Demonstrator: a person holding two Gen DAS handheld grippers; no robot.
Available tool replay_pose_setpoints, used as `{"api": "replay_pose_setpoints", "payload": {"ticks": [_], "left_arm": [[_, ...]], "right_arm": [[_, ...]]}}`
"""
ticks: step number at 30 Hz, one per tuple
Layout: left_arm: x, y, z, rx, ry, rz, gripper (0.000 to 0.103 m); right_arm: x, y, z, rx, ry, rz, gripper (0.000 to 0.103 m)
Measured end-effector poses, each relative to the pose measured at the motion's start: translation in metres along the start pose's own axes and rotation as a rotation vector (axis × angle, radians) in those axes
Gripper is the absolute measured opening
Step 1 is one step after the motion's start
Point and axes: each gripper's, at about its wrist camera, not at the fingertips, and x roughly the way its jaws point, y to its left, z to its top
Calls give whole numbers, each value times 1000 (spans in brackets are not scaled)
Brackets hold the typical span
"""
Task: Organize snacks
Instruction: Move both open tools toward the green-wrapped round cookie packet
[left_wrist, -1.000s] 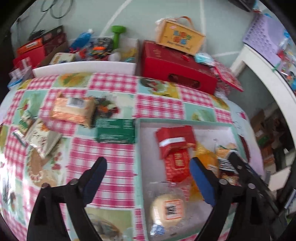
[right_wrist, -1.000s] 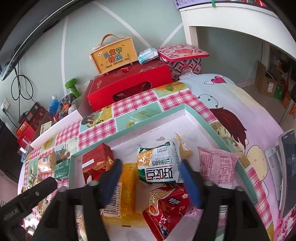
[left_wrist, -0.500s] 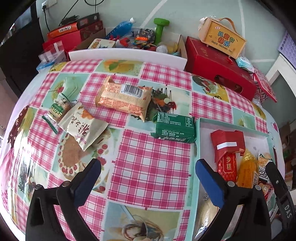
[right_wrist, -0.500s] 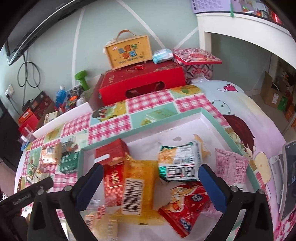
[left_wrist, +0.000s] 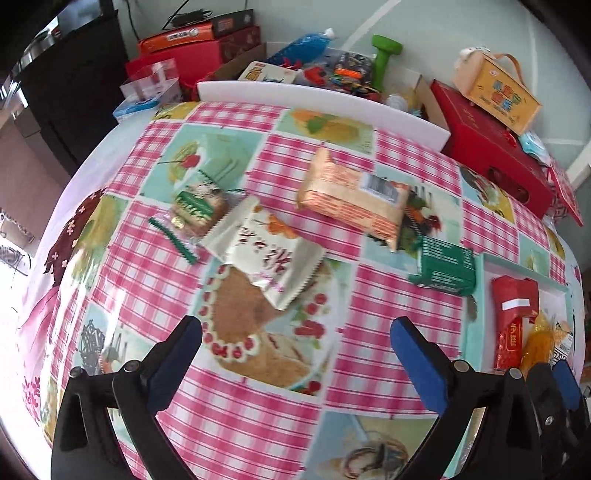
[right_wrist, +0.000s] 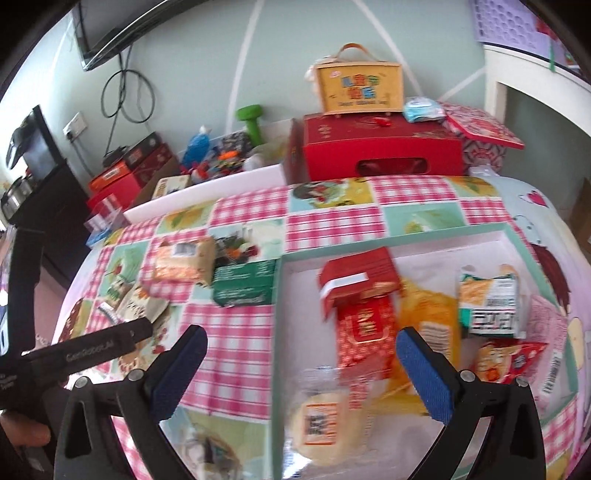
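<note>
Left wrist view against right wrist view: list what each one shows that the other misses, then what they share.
Only the left wrist view shows the round biscuit pack with green print clearly, unobstructed.

Only the right wrist view shows the tray's near end: the round cake with a QR label, the white-and-green noodle pack, the wall-mounted screen.

Both show the green box beside the tray, the orange wafer pack, the white pouch, and open, empty grippers: left, right.

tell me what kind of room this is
Most likely a home living room or playroom, not a shop. A checked picture tablecloth covers the table, a green dumbbell and gift boxes crowd the wall behind it, and a wall-mounted TV hangs above trailing cables.
</note>
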Motion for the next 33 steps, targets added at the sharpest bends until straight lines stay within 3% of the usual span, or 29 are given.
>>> {"api": "replay_pose_setpoints", "payload": {"ticks": [7,14,25,33], "left_arm": [[1,38,6,-84,7,-9,101],[2,61,11,-153,5,-25,101],[13,76,33,-193,-7,-62,101],[21,94,53,-213,-51,-82,101]], "right_arm": [[14,36,-7,-47,36,59,103],[28,50,-13,-68,63,61,103],[37,63,-13,-102,43,42,103],[47,95,-5,-150,35,94,102]]}}
